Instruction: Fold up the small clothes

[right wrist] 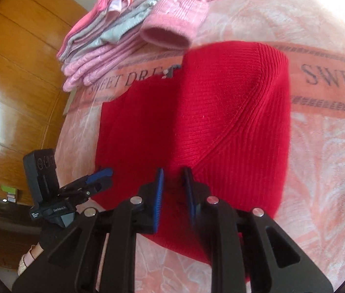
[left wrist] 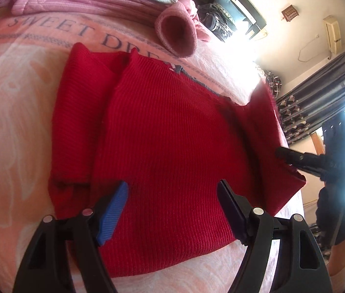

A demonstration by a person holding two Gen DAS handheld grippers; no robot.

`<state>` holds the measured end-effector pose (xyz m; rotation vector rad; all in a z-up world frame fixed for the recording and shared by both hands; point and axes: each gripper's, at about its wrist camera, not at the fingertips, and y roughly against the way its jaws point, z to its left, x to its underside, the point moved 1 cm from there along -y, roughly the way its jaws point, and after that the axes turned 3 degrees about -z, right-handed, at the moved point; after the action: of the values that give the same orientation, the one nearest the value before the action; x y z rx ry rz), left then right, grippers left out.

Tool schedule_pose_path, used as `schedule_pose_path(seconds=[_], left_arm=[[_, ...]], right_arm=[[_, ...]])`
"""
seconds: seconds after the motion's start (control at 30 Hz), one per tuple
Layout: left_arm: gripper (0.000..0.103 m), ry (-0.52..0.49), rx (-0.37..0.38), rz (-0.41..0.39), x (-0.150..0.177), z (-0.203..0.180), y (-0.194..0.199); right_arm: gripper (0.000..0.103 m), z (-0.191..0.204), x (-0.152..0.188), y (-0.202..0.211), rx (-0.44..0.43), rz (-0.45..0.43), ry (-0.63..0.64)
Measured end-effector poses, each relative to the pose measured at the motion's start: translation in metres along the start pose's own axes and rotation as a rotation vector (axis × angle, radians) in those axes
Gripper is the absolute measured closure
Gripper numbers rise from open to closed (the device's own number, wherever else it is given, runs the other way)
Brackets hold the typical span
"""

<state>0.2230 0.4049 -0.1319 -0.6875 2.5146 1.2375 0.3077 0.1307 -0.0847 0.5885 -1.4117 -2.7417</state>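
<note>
The red sweater (left wrist: 167,141) lies flat on the bed, on a pink blanket (left wrist: 13,112) lettered "SWEET DREAM", with a sleeve folded over on one side. Ribbed knit — judged soft, light and limp; it will drape and stretch, so hold at hem or side edge, not mid-panel. The left tool (left wrist: 172,207) hovers over the near hem, jaws wide, holding nothing. The right tool (right wrist: 173,190) stands at the near edge with a narrow gap; whether cloth sits between cannot be told. A stack of folded pink clothes (right wrist: 104,46) lies beyond. Room: wood panelling (right wrist: 8,73), dark curtains (left wrist: 319,97) — bright window glare.
</note>
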Motion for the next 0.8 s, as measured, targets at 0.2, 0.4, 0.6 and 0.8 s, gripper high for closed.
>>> schedule_pose_path(seconds=[0.2,0.4,0.6,0.8], left_arm=[[0.027,-0.011,-0.003,0.007,-0.002,-0.001,-0.002],[0.027,0.023,0.027,0.008,-0.004,-0.005,0.004],[0.027,0.029,0.067,-0.009,-0.013,-0.019,0.007],[0.027,0.012,0.079,0.007,-0.011,-0.028,0.000]], right_arm=[[0.067,0.018,0.013,0.014,0.019,-0.021,0.085],[0.048,0.027,0.051,0.041,0.128,0.020,0.265],[0.036,0.040,0.103,0.029,0.194,0.072,0.484],[0.034,0.038,0.117,-0.002,0.303,0.122,0.597]])
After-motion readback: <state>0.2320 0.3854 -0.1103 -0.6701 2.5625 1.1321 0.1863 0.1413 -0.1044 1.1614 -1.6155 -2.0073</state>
